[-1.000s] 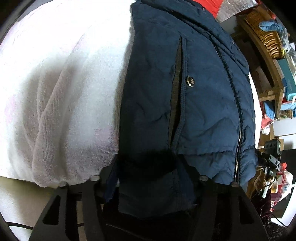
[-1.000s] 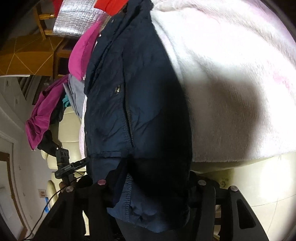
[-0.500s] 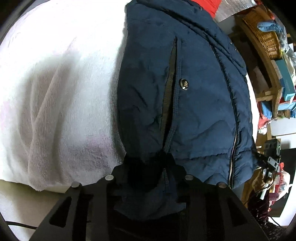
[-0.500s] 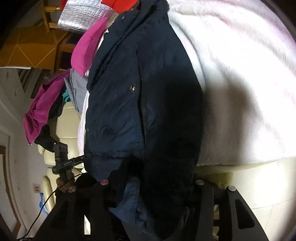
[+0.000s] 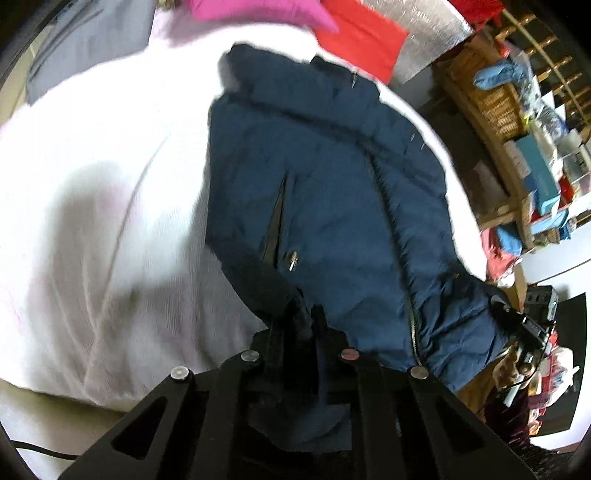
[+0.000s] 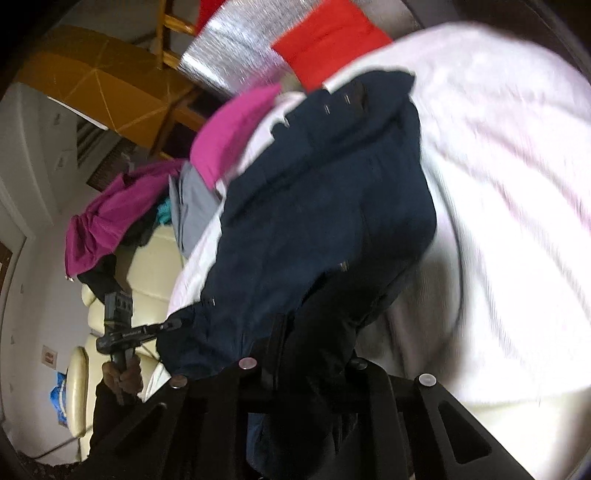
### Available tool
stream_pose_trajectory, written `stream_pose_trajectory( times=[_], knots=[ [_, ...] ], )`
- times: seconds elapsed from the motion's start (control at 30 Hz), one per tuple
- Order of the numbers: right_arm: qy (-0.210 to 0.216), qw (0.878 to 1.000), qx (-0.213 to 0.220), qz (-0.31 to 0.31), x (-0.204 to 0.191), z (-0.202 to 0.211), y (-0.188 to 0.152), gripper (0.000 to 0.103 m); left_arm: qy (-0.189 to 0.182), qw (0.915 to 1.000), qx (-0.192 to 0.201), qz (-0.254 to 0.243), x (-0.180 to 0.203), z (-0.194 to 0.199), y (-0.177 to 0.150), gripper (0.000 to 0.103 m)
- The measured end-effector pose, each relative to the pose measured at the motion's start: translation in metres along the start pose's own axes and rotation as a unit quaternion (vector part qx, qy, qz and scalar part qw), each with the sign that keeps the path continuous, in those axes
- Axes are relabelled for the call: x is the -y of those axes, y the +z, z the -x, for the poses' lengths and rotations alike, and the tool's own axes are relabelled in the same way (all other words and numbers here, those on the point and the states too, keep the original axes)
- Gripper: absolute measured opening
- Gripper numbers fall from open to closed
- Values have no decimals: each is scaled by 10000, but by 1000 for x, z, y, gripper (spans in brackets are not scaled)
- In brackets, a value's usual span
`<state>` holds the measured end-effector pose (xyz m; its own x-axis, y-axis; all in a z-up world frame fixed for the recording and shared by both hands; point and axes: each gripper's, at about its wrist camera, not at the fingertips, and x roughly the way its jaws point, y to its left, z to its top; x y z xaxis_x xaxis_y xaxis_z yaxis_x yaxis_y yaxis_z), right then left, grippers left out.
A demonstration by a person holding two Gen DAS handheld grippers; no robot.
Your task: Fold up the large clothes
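Both claws have come up since a second ago, lifting the jacket's bottom hem off the white blanket; more of the far clutter shows now, and the frames are motion-blurred. Left claw (image 5: 303,314) is clamped tight on a dark fold of the jacket (image 5: 332,206) at the hem, near the pocket slit. Right claw (image 6: 314,347) is also pinched fully down on the hem at the other side, cloth bunched between the jaws and hanging below them. In the right wrist view the left claw is seen from outside, a hand (image 6: 123,376) gripping its handle.

Around: white blanket (image 5: 103,221) covers the surface under the jacket and spreads wide to both sides. Past the collar lie a pink garment (image 5: 258,11), a red cloth (image 5: 362,37) and a silver foil sheet (image 5: 424,29); a grey garment (image 6: 192,210) and a purple one (image 6: 107,225) are piled by a cream sofa (image 6: 155,266). Wooden shelf (image 5: 517,147) with a basket and boxes stands beyond the blanket's right edge in the left wrist view.

Room: blanket beside the jacket is bare on both sides; the pile sits just beyond the collar. Near blanket edge drops off below the claws.

Jacket: navy, quilted, front up, zipper (image 5: 399,258) closed down the middle, collar at the far end, snap button by the pocket. Sleeves probably tucked under, too blurred to tell.
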<state>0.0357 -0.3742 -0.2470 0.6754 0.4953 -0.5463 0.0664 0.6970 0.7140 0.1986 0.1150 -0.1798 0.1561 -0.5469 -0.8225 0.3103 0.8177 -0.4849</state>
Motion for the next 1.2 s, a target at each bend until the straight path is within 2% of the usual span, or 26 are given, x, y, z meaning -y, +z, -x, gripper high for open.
stream_pose_trajectory(
  times=[0.2,0.43,0.6,0.73,0.97,1.1,1.2],
  knots=[
    [39,9986,524,-20,-5,8,49,18,-161,9992,370,72,10,14,44,13],
    [24,9947,1024,-86,-15,-9,120,17,-265,9962,810,177,17,17,111,13],
    [-111,9911,1319,-144,-18,-37,178,17,-59,9948,1004,181,21,-3,173,13],
    [-375,9872,1515,-311,-3,-71,225,17,329,9933,1102,148,16,-29,219,12],
    [-615,9864,1361,-680,37,-132,282,16,579,9936,922,299,-6,-82,280,12],
    [-664,9856,1343,-780,50,-160,306,16,529,9940,881,374,-17,-100,306,12],
    [-540,9848,1034,-1285,69,-179,323,19,532,9942,706,610,-29,-114,322,16]
  ],
)
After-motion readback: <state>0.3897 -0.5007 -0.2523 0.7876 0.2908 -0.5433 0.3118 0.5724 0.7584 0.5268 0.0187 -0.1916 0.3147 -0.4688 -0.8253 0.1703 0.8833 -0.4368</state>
